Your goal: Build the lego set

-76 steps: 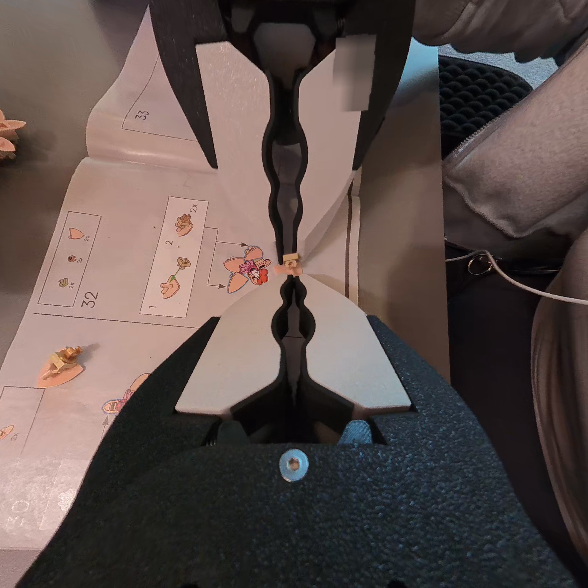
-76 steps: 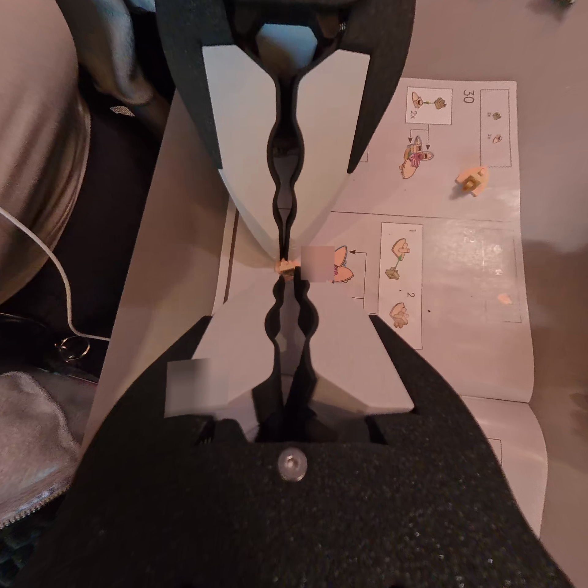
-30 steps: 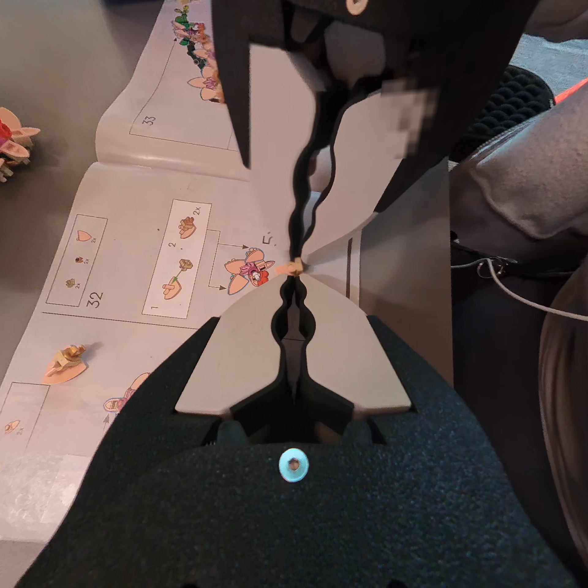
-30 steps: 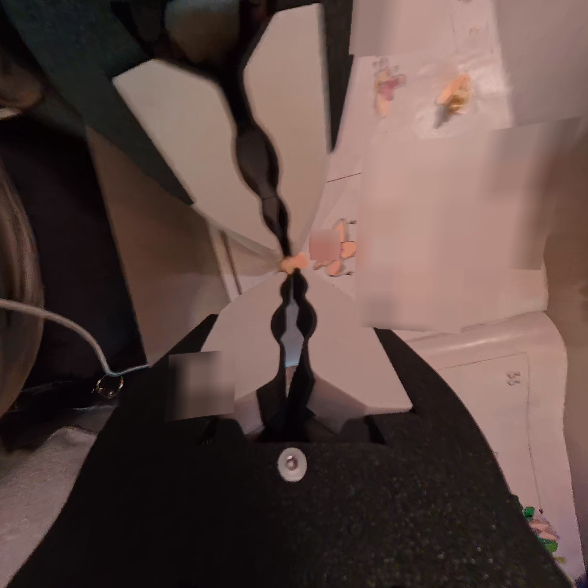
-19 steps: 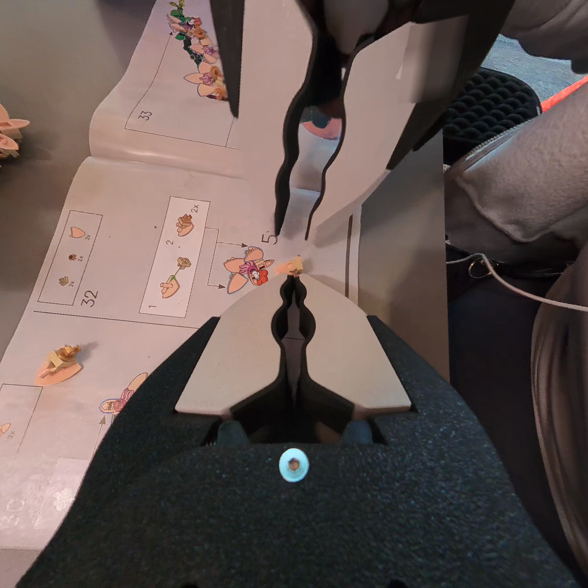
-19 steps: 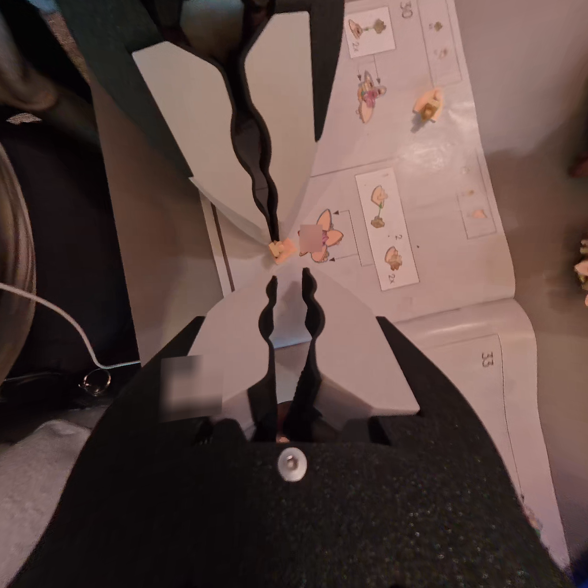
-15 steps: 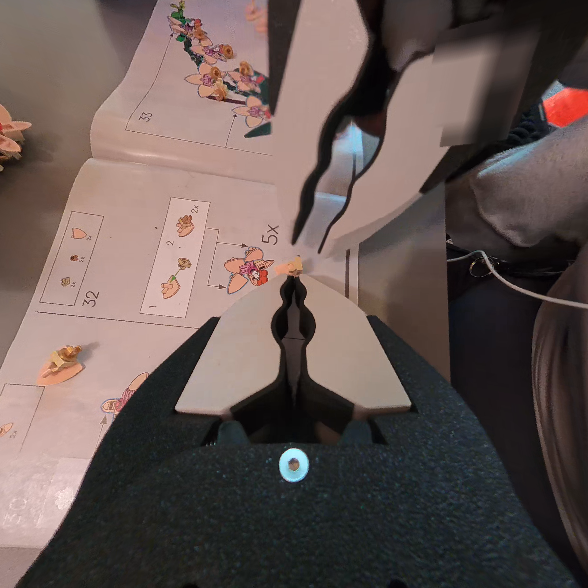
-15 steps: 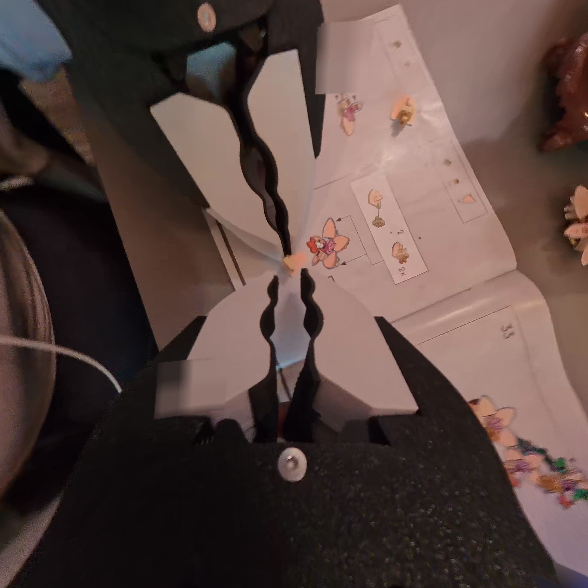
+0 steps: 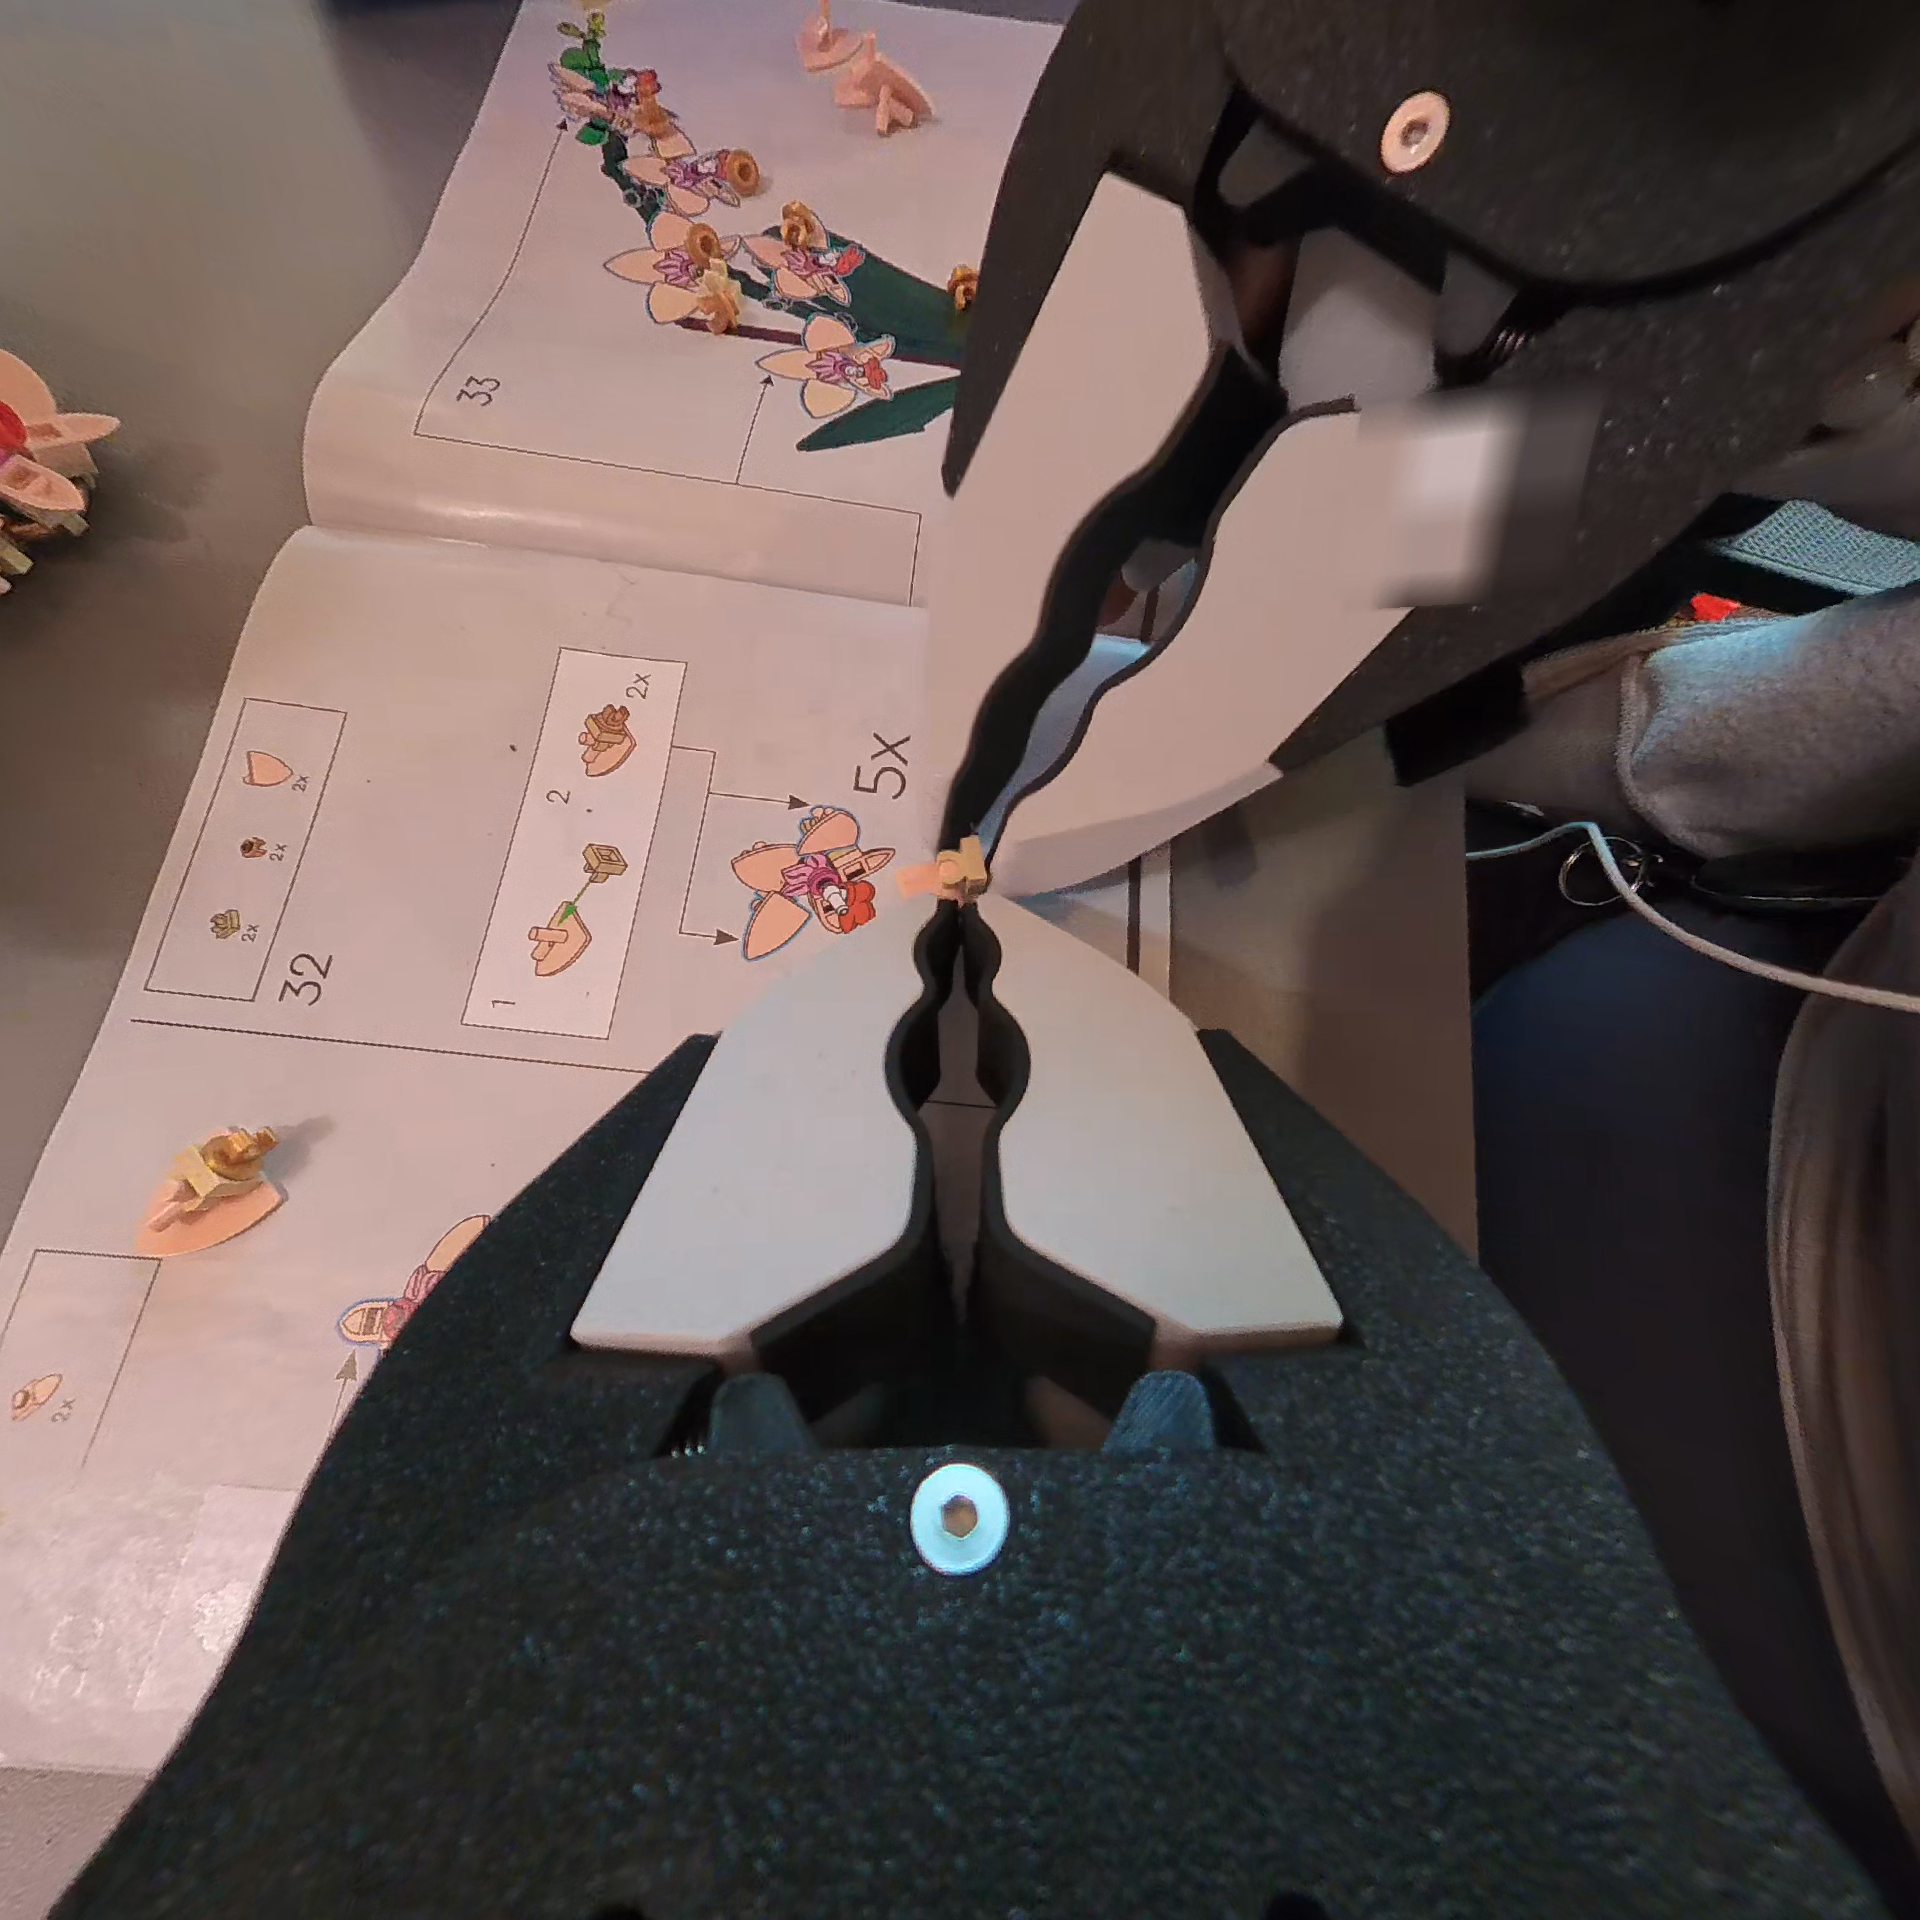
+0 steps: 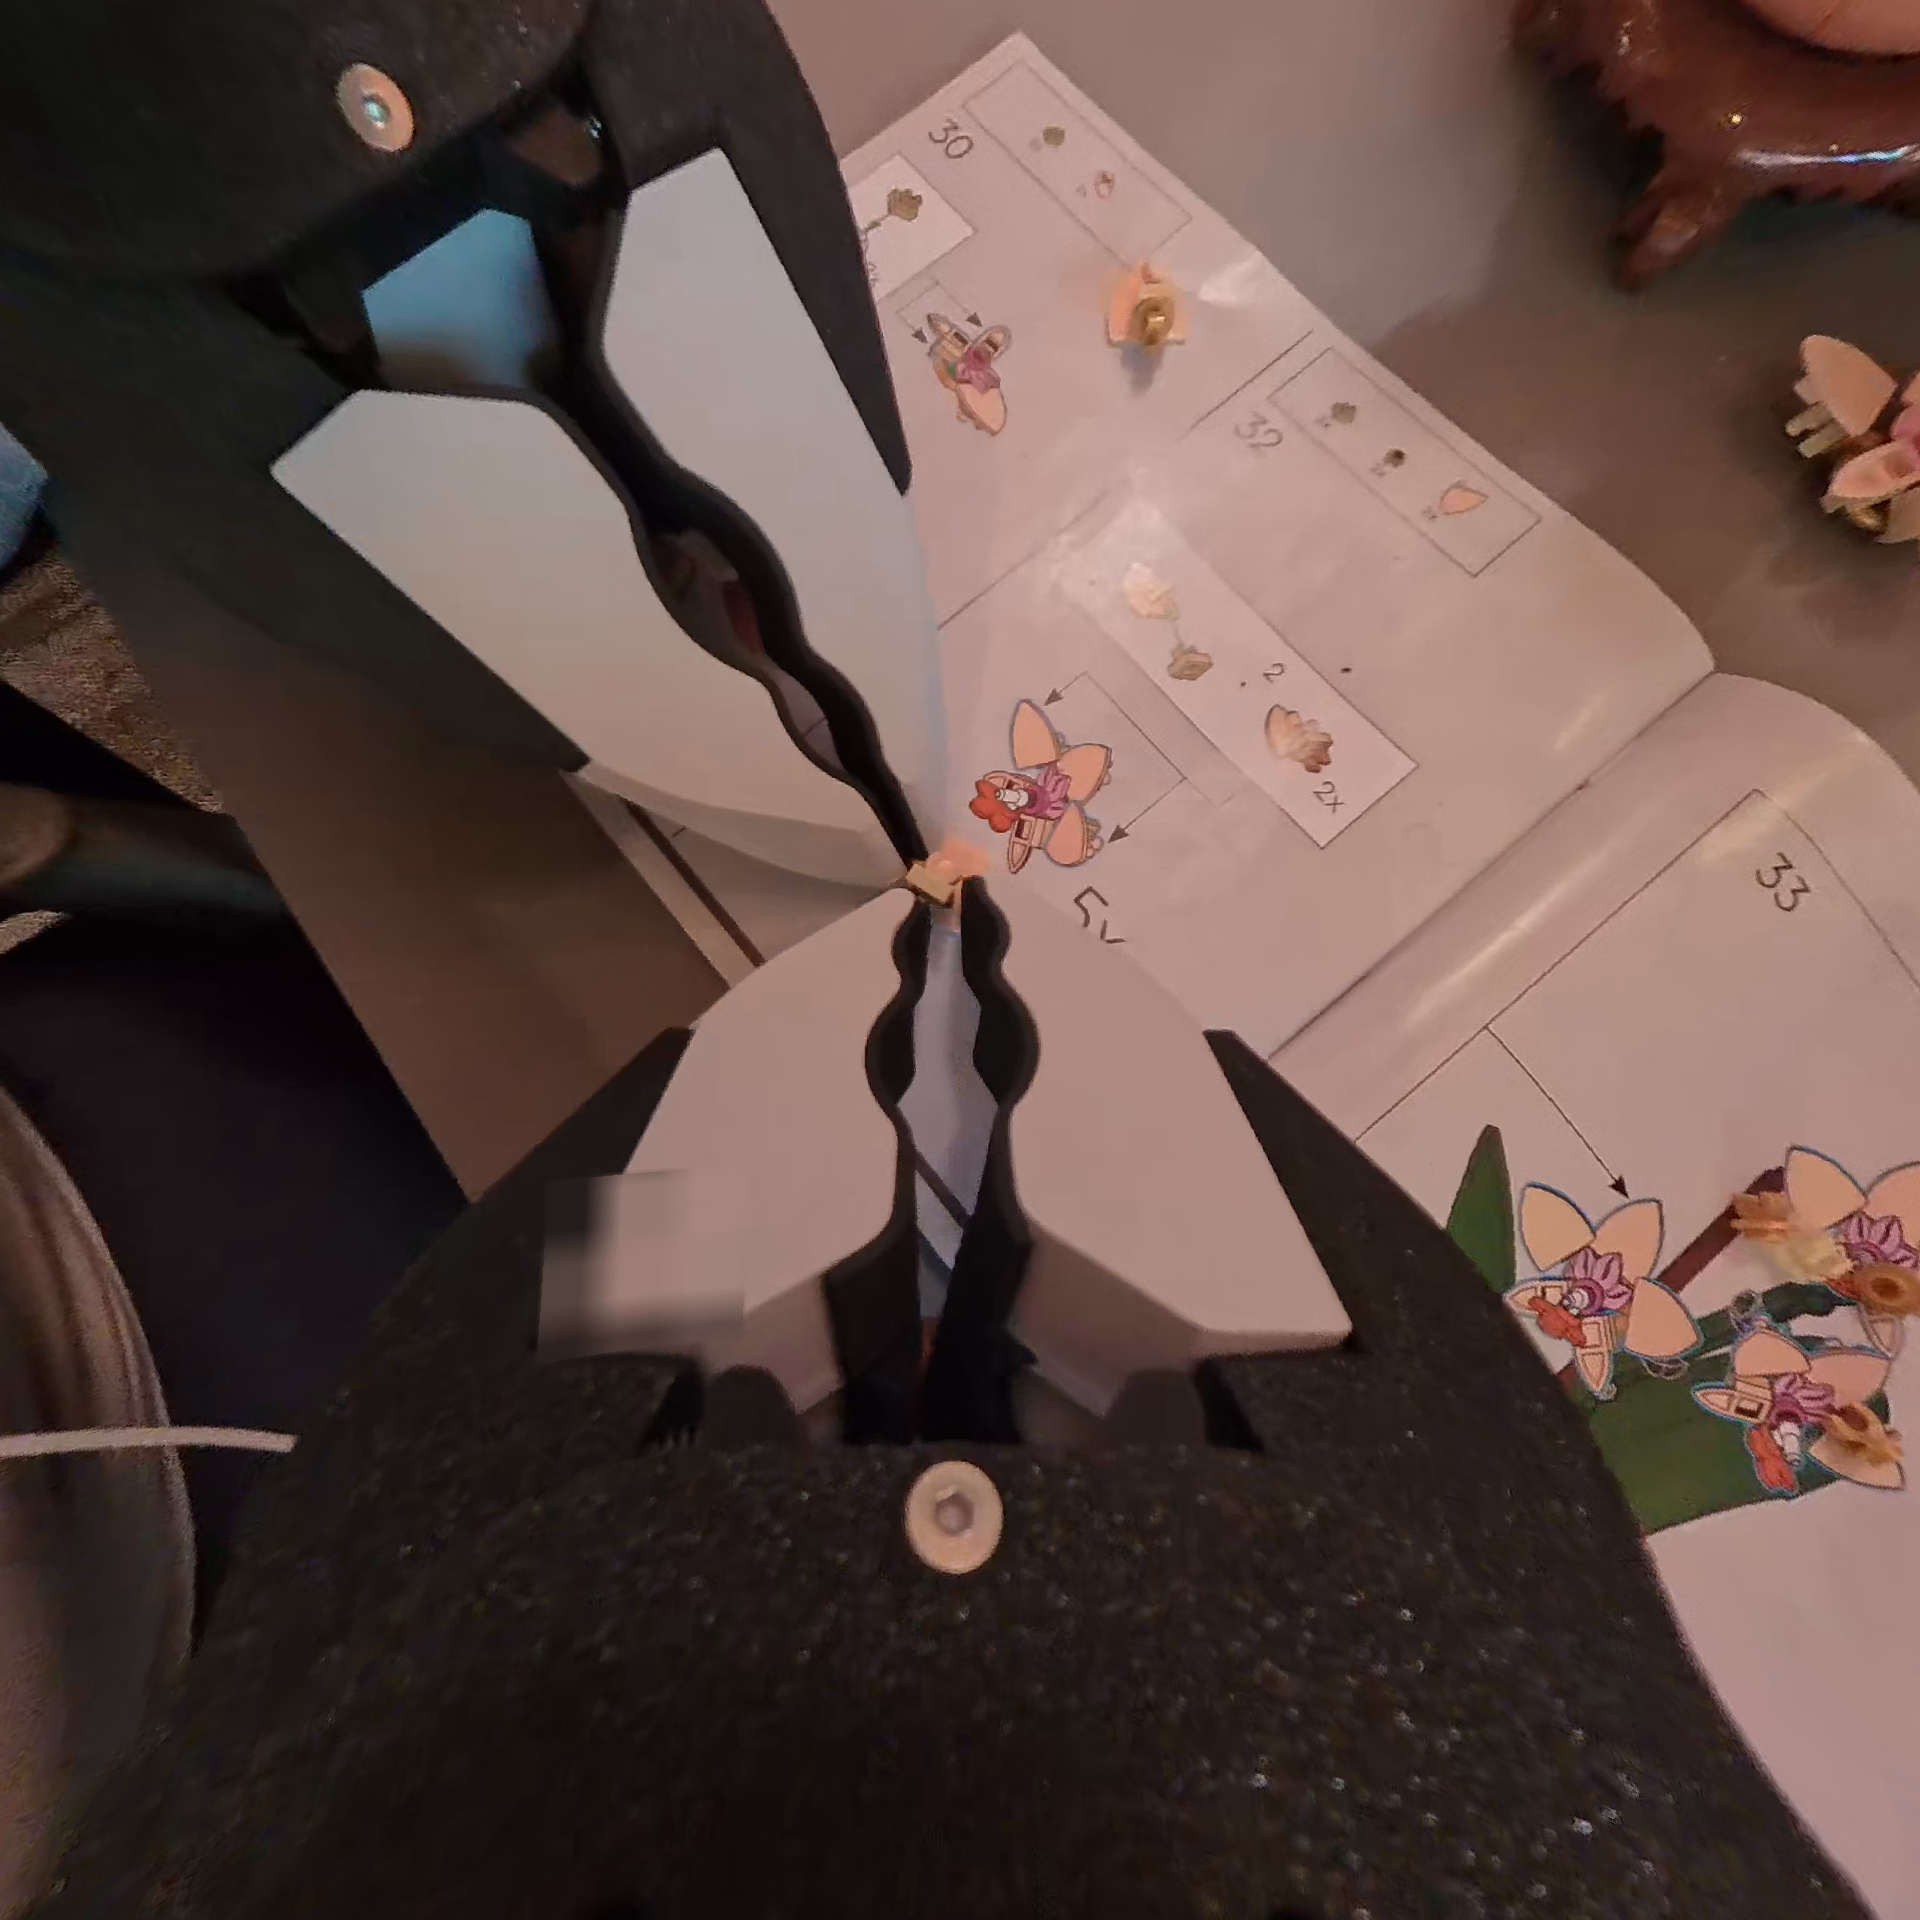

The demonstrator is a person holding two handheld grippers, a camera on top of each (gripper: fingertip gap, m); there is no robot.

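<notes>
Pinching tan lego piece [image 9: 951, 871]: left gripper [image 9: 954, 914], right gripper [image 10: 943, 902].

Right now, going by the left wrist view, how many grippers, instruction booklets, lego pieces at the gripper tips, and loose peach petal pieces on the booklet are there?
Grippers: 2 (left gripper, right gripper)
Instruction booklet: 1
Small tan-and-peach lego piece at the gripper tips: 1
Loose peach petal pieces on the booklet: 3
Total: 7
</notes>
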